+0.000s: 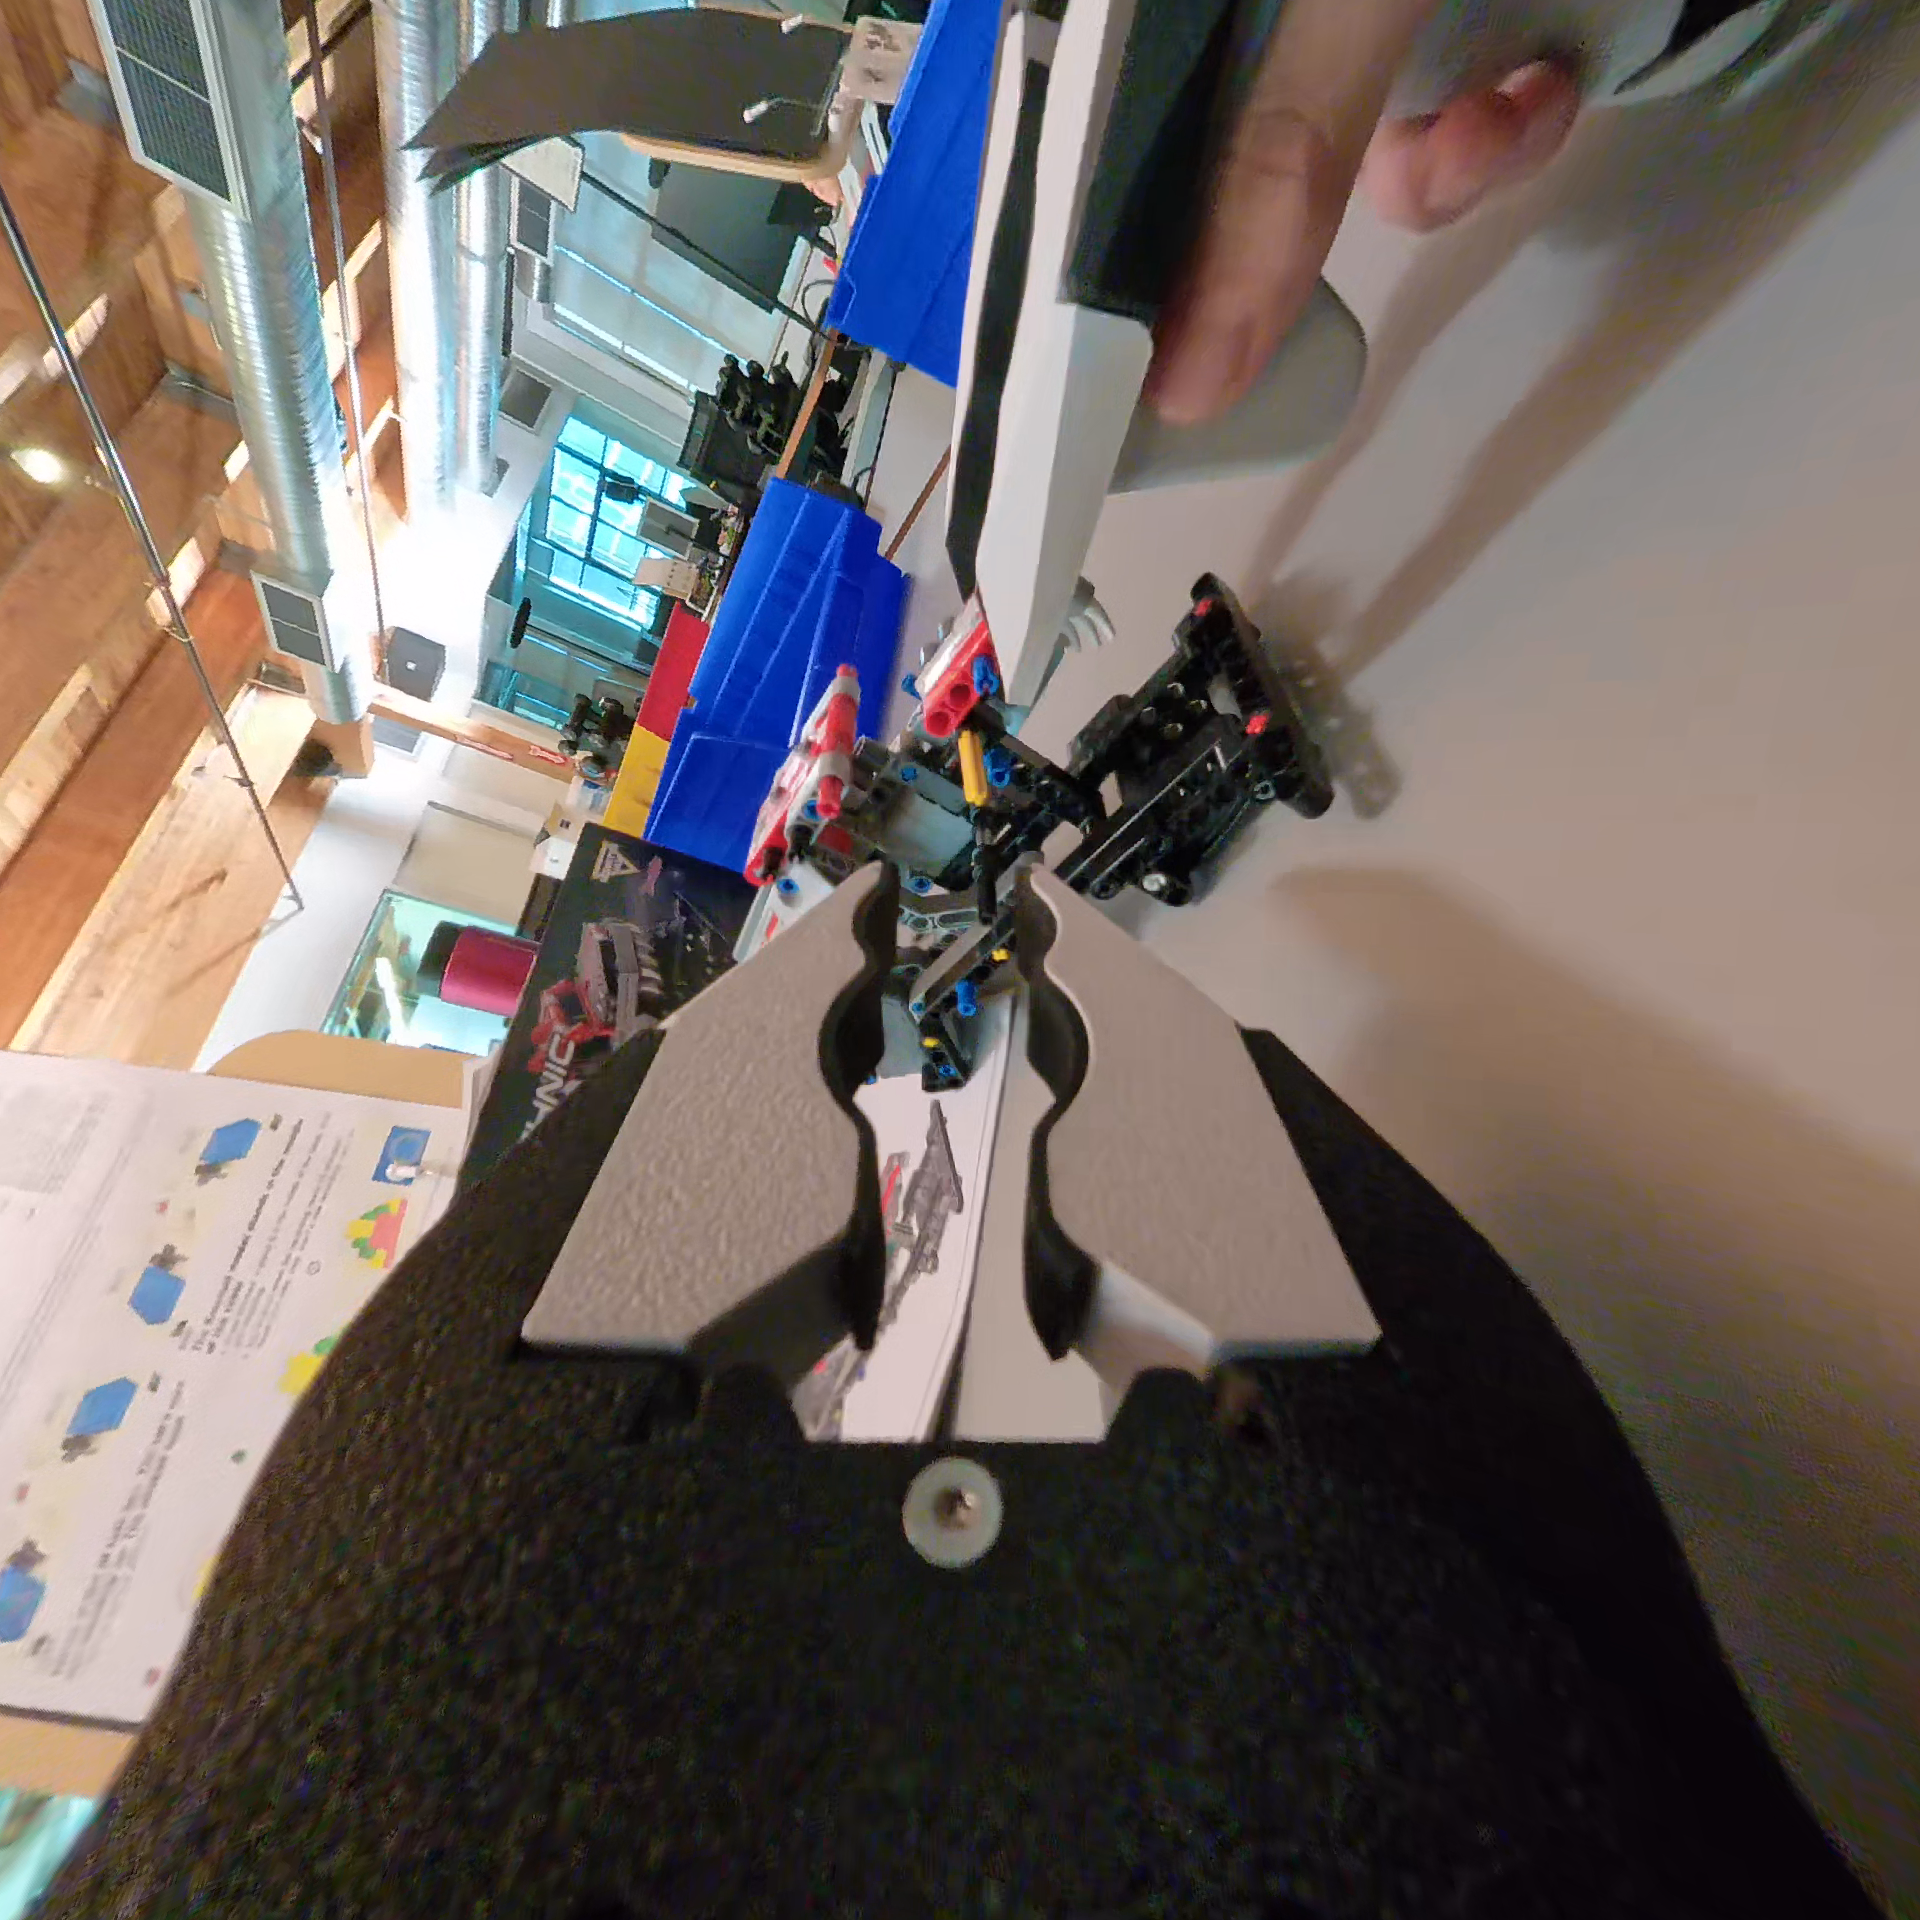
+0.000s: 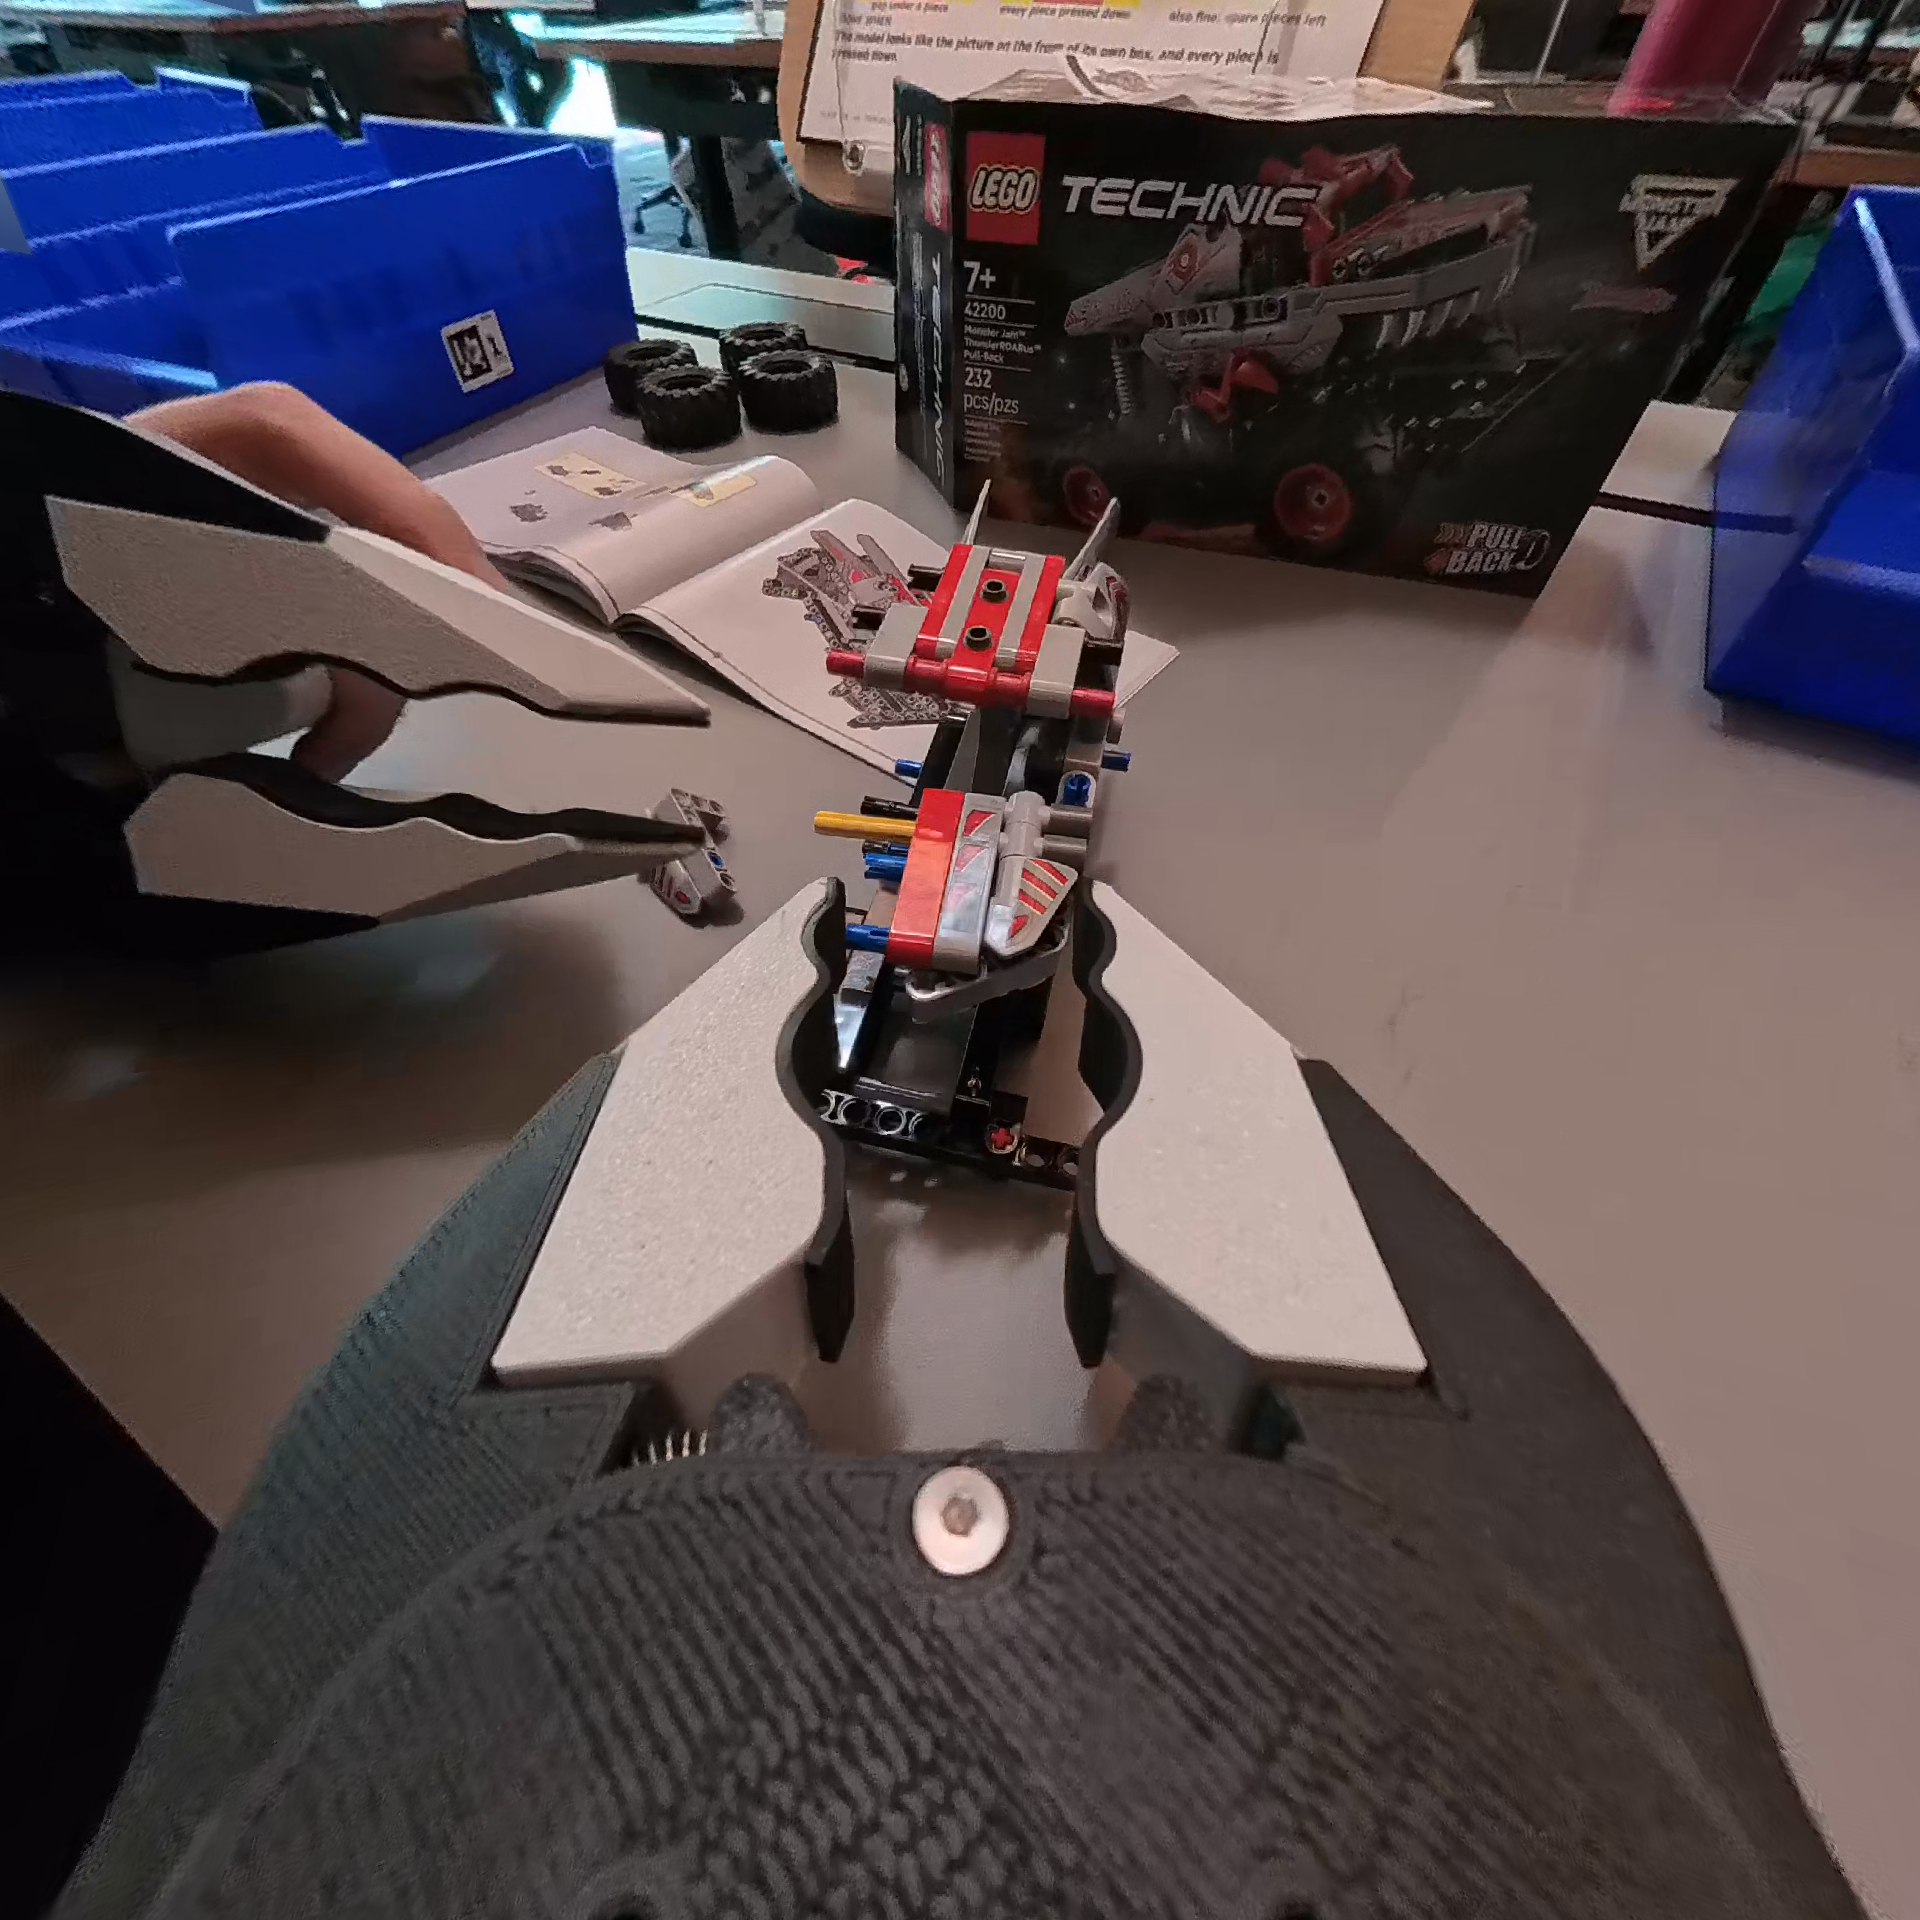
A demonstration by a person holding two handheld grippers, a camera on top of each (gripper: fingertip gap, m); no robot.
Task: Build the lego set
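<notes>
The part-built lego model (image 2: 977, 862), red, grey and black with blue and yellow pins, stands on the grey table (image 2: 1455, 935). My right gripper (image 2: 956, 914) is shut on the model, one finger on each side of its black chassis. It enters the left wrist view from the top, one of its fingers (image 1: 1039, 436) reaching the model (image 1: 1039, 790). My left gripper (image 1: 961, 883) is open and empty, left of the model. In the right wrist view the left gripper (image 2: 696, 769) has its lower fingertip beside small grey loose pieces (image 2: 694, 847) on the table.
The open instruction booklet (image 2: 717, 582) lies behind the model. The set's box (image 2: 1299, 312) stands at the back, with several black tyres (image 2: 727, 384) to its left. Blue bins stand at the left (image 2: 312, 260) and right (image 2: 1829, 468). A printed sheet (image 1: 156, 1299) hangs nearby.
</notes>
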